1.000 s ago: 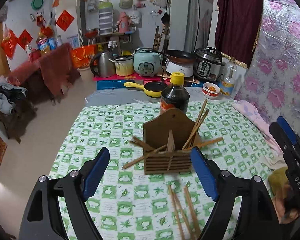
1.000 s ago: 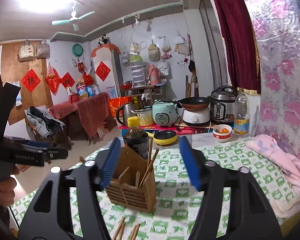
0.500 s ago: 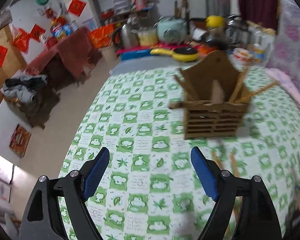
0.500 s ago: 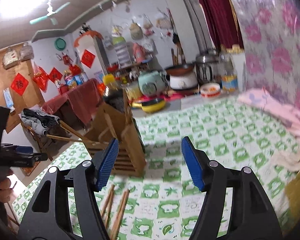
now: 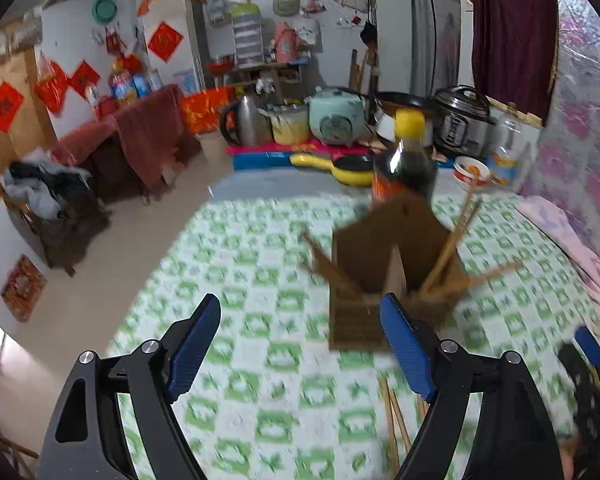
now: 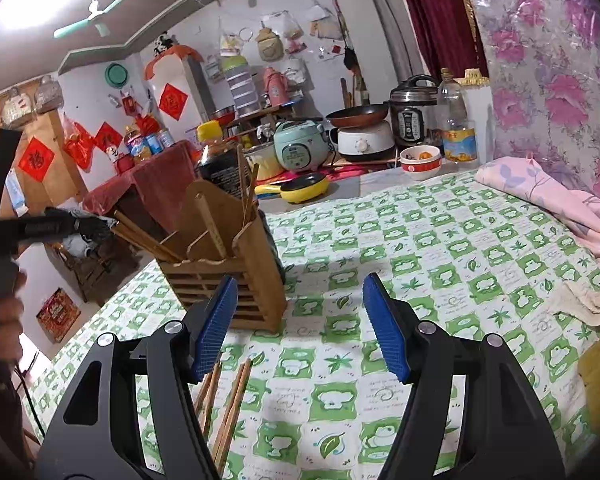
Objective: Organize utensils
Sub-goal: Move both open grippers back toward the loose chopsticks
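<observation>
A: Left wrist view first. What's w/ the left gripper (image 5: 300, 344)?
B: Fingers spread wide, nothing btwn them, hovering over the green-check tablecloth (image 5: 260, 392) at lower centre. Blurry frame.
A: Utensil holder?
B: Wooden holder (image 5: 384, 276) centre-right, just past the right blue pad. Chopsticks in holder (image 5: 452, 240) lean out toward upper right; others splay to the left. Dark sauce bottle (image 5: 406, 160) w/ yellow cap right behind it. Loose chopsticks (image 5: 394, 420) flat on cloth, lower right, beside the right finger.
A: Right wrist view?
B: Right gripper (image 6: 296, 328) also spread, empty, lower centre. Holder (image 6: 228, 264) left of centre, just beyond the left blue pad; can't tell if touching. Loose chopsticks (image 6: 230, 404) on cloth at bottom left, partly under that finger. Sauce bottle (image 6: 218, 160) behind holder. Left gripper's black body at far left edge, hand (image 6: 4, 320) on its grip. Pink cloth (image 6: 556, 200) at right edge.
</observation>
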Demonstrator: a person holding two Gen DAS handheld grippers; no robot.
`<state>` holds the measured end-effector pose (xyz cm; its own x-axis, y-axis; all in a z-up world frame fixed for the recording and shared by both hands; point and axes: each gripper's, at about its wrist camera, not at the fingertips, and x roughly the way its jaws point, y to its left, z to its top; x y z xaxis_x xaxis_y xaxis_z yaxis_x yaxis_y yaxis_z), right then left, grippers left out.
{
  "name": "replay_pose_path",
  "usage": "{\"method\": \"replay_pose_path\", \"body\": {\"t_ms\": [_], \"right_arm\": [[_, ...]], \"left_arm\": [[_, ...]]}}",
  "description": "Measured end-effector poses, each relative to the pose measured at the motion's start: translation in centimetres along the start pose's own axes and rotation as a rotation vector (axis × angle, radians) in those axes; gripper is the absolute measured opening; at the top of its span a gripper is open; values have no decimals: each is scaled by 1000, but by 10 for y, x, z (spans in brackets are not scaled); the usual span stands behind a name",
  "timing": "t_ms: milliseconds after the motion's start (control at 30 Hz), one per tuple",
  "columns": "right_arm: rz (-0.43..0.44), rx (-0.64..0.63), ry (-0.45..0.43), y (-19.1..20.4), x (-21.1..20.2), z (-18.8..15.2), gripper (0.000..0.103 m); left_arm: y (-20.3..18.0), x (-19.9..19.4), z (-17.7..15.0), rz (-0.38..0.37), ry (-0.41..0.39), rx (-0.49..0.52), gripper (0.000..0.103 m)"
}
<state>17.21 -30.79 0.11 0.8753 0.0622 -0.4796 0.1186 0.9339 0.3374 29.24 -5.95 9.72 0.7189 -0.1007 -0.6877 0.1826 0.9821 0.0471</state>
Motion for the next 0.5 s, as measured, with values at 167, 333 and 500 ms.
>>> {"method": "replay_pose_path", "body": {"t_ms": [167, 333, 500], "right_arm": [[30, -41, 72, 13, 7, -18, 65], [24, -104, 148, 27, 13, -43, 68], [-22, -104, 153, 23, 17, -45, 73]], "left_arm": [[10, 14, -66, -87, 84, -31, 86], [-2, 35, -128, -175, 217, 10, 87], [-26, 41, -161, -302, 302, 85, 87]]}}
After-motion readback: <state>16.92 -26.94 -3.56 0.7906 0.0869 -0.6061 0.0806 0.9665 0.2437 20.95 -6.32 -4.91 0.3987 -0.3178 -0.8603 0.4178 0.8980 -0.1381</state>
